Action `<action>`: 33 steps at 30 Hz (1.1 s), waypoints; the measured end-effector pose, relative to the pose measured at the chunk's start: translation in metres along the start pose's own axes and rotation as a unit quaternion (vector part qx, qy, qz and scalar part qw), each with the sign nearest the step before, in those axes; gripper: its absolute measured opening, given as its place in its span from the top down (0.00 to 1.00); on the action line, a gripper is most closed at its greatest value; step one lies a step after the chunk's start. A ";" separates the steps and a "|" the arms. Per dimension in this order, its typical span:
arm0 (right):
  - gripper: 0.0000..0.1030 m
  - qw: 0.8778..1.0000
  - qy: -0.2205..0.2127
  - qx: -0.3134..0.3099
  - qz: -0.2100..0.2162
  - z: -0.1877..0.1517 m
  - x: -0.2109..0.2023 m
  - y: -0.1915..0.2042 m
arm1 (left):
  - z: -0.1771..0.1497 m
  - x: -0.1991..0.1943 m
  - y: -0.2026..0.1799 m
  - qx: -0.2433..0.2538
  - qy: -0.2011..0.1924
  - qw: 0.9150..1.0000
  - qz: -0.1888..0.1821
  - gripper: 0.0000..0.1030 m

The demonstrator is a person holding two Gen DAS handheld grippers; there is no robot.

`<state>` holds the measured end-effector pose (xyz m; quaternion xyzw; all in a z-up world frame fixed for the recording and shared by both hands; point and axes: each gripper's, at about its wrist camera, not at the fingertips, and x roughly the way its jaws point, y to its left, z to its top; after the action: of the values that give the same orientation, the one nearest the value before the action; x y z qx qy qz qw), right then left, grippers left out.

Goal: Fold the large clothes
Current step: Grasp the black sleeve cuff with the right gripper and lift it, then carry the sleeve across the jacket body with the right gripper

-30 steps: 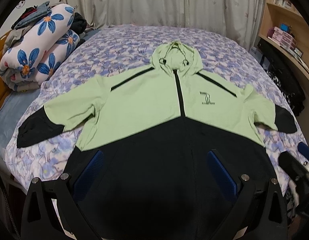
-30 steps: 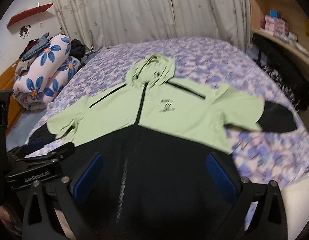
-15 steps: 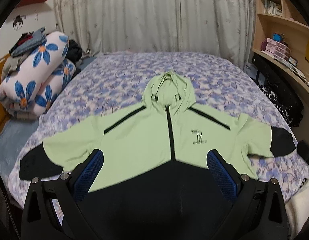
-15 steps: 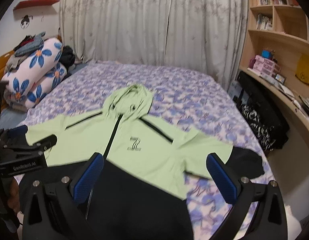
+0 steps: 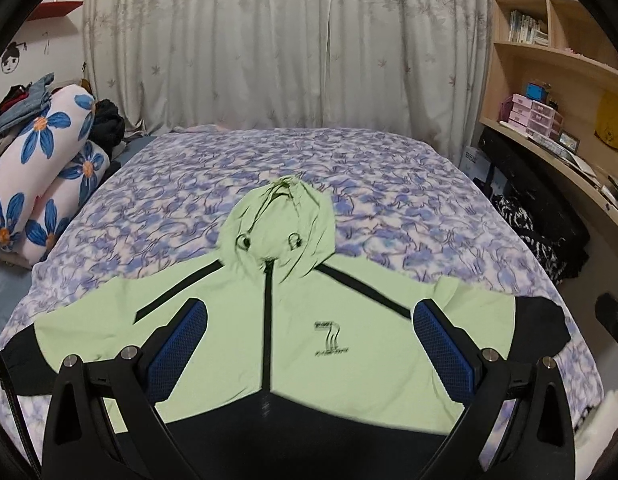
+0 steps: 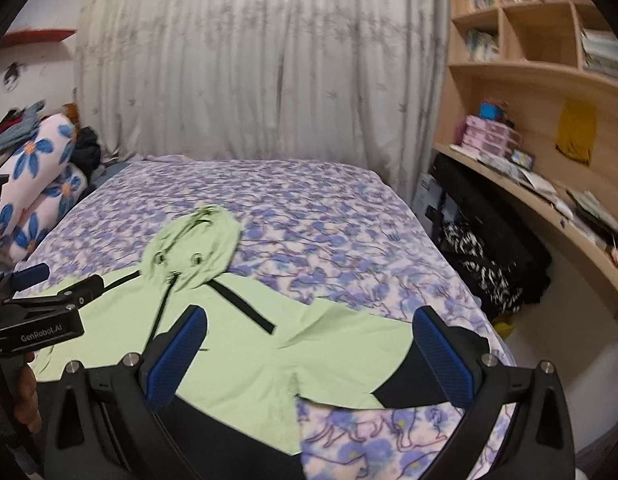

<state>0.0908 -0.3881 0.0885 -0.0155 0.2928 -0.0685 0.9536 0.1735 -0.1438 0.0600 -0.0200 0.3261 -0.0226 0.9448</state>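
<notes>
Left gripper [image 5: 309, 344], black frame with blue textured pads: fingers spread wide, nothing between them, held above the chest of the light-green and black hooded zip jacket [image 5: 349, 320]. Right gripper [image 6: 309, 348], same build: fingers likewise spread and empty, over the jacket's sleeve on the shelf side.

The jacket lies flat, front up and zipped, on the bed with the purple floral sheet [image 5: 389, 184] — hood pointing toward the pale patterned curtain [image 5: 289, 40], both sleeves stretched outward, black cuffs near the sheet's edges.

Beside the bed, on the side away from the shelves, rolled white bedding with blue flowers [image 5: 49, 168] is stacked, loose clothes heaped on top.

On the opposite side of the bed stands a curved wooden shelf unit [image 6: 541, 80]: its upper compartments hold books; its lower ledge carries small pink drawer boxes [image 6: 489, 136] — contents not visible — with a blue box on top.
</notes>
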 end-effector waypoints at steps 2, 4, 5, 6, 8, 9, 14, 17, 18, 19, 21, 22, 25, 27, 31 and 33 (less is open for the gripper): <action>0.00 1.000 0.013 0.024 -0.006 -0.002 0.016 -0.023 | 0.002 0.013 -0.016 -0.001 -0.004 1.000 -0.003 0.01; 0.00 0.998 0.033 0.054 -0.009 -0.008 0.037 -0.049 | 0.001 0.029 -0.032 0.000 0.002 1.000 -0.015 0.01; 0.00 0.996 0.049 0.073 -0.004 -0.012 0.050 -0.064 | -0.001 0.038 -0.040 0.003 0.009 1.000 -0.021 0.01; 0.00 0.994 0.063 0.088 -0.002 -0.016 0.061 -0.077 | -0.003 0.044 -0.047 0.006 0.014 1.000 -0.023 0.01; 0.00 0.988 0.092 0.124 -0.008 -0.028 0.083 -0.102 | -0.008 0.059 -0.064 0.018 0.016 0.999 -0.027 0.01; 0.00 0.985 0.102 0.141 -0.009 -0.035 0.093 -0.114 | -0.011 0.065 -0.072 0.023 0.017 0.999 -0.023 0.01; 0.01 0.966 0.150 0.211 -0.022 -0.067 0.137 -0.164 | -0.031 0.103 -0.100 0.025 0.026 0.999 -0.036 0.01; 0.02 0.954 0.175 0.240 -0.036 -0.085 0.161 -0.188 | -0.042 0.124 -0.110 0.023 0.045 0.998 -0.040 0.01; 0.02 0.950 0.183 0.249 -0.041 -0.090 0.170 -0.196 | -0.046 0.132 -0.114 0.024 0.052 0.997 -0.042 0.01; 0.03 0.946 0.191 0.256 -0.044 -0.096 0.176 -0.203 | -0.048 0.140 -0.119 0.026 0.059 0.997 -0.040 0.01; 0.07 0.936 0.211 0.276 -0.048 -0.107 0.191 -0.217 | -0.053 0.154 -0.125 0.031 0.077 0.996 -0.032 0.01; 0.09 0.932 0.217 0.285 -0.049 -0.111 0.196 -0.223 | -0.055 0.161 -0.129 0.033 0.084 0.995 -0.029 0.01; 0.10 0.918 0.225 0.321 -0.057 -0.128 0.206 -0.244 | -0.062 0.172 -0.138 0.048 0.088 0.995 -0.026 0.01; 0.10 0.909 0.232 0.341 -0.062 -0.137 0.211 -0.255 | -0.066 0.177 -0.143 0.060 0.096 0.993 -0.030 0.01; 0.13 0.883 0.247 0.395 -0.053 -0.160 0.219 -0.276 | -0.073 0.187 -0.153 0.084 0.112 0.990 -0.033 0.01; 0.22 0.877 0.249 0.408 -0.046 -0.167 0.223 -0.281 | -0.075 0.189 -0.154 0.087 0.112 0.989 -0.034 0.01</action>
<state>0.1454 -0.6955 -0.1542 0.3794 0.4652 -0.2272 0.7668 0.2717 -0.3103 -0.1069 0.0538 0.4258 -0.0854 0.8992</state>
